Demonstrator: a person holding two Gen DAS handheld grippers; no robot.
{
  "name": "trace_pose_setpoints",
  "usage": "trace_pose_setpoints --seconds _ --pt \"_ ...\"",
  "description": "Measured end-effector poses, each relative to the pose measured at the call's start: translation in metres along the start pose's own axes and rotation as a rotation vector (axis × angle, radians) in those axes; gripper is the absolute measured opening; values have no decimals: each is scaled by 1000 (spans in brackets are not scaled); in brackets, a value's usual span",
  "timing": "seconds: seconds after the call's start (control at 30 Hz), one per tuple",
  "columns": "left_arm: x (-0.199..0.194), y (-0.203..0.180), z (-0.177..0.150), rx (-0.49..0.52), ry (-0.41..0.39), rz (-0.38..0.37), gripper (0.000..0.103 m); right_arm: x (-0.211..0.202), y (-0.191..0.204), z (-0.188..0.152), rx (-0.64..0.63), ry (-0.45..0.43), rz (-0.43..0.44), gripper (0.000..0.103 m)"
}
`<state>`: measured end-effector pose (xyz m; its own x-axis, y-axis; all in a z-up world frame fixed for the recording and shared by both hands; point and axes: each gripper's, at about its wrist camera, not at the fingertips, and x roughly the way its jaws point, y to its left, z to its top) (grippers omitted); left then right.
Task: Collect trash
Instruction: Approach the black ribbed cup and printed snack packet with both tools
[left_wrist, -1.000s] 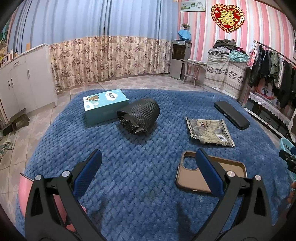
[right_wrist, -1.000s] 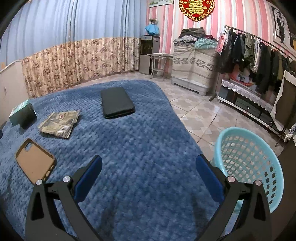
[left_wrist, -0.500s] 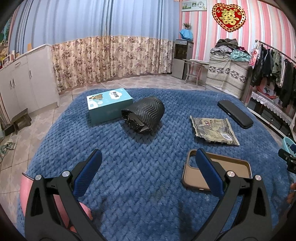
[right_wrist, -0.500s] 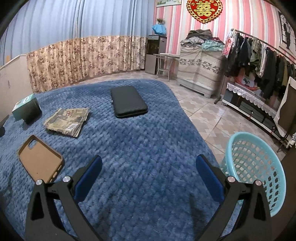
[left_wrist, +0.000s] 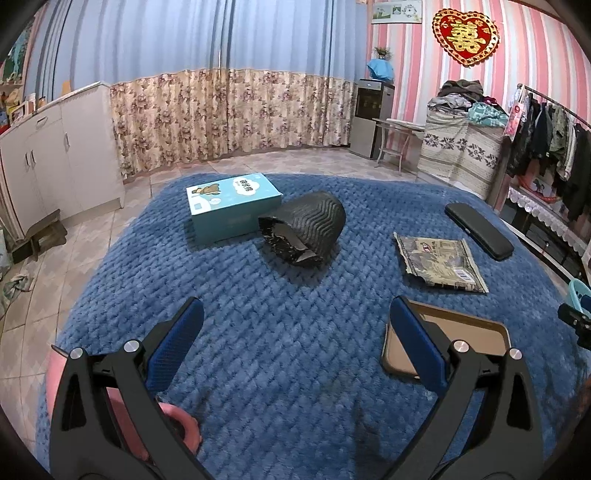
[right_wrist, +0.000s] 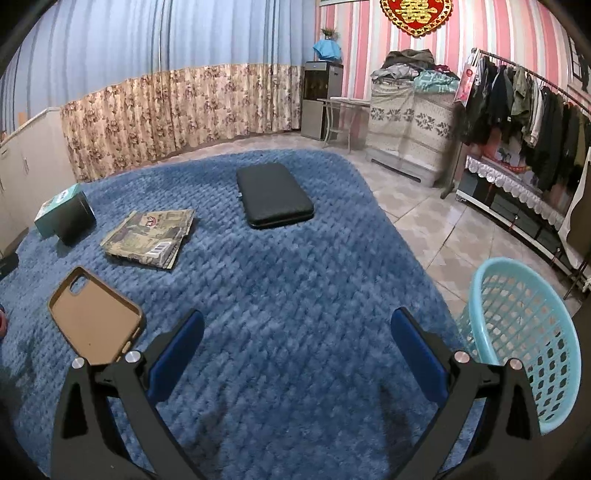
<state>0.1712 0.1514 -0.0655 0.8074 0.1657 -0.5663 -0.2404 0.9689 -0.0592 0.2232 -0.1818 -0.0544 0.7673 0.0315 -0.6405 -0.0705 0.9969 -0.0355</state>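
Observation:
On the blue blanket (left_wrist: 288, 317) lie a crumpled black wrapper (left_wrist: 306, 232) and a flat printed snack packet (left_wrist: 439, 264), the packet (right_wrist: 151, 236) also showing in the right wrist view. A light blue plastic basket (right_wrist: 517, 325) stands on the floor off the blanket's right edge. My left gripper (left_wrist: 295, 328) is open and empty, hovering near the blanket's front, well short of the wrapper. My right gripper (right_wrist: 295, 339) is open and empty too, above the blanket, with the basket just to its right.
A teal box (left_wrist: 232, 205) sits behind the black wrapper. A tan phone case (left_wrist: 465, 339) lies close to the left gripper's right finger, and a black case (right_wrist: 273, 195) lies farther back. A pink object (left_wrist: 129, 413) shows under the left gripper. Tiled floor surrounds the blanket.
Both grippers stay open. The left view has shifted so the items sit farther right; the right view has swung left, so the packet and black case sit nearer its centre.

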Motion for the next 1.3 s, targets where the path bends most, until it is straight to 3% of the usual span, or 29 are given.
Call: trace_pose_setpoints --seconds 0.53,0.7,0.8,0.97,1.1,1.3 --pt "2 2 0 0 0 6 98 -9 14 2 -54 -37 -25 99" --pt "3 3 3 13 -1 20 98 -13 14 6 -30 -70 -64 99" --pt "7 7 5 12 8 22 98 -8 14 10 -3 -52 -77 99" --pt "11 15 4 3 16 29 98 4 22 15 13 -19 -172 99" --pt "17 13 5 20 27 35 98 11 26 14 11 1 -149 99" --pt "33 1 25 -11 41 -38 98 25 17 11 96 71 -48 99"
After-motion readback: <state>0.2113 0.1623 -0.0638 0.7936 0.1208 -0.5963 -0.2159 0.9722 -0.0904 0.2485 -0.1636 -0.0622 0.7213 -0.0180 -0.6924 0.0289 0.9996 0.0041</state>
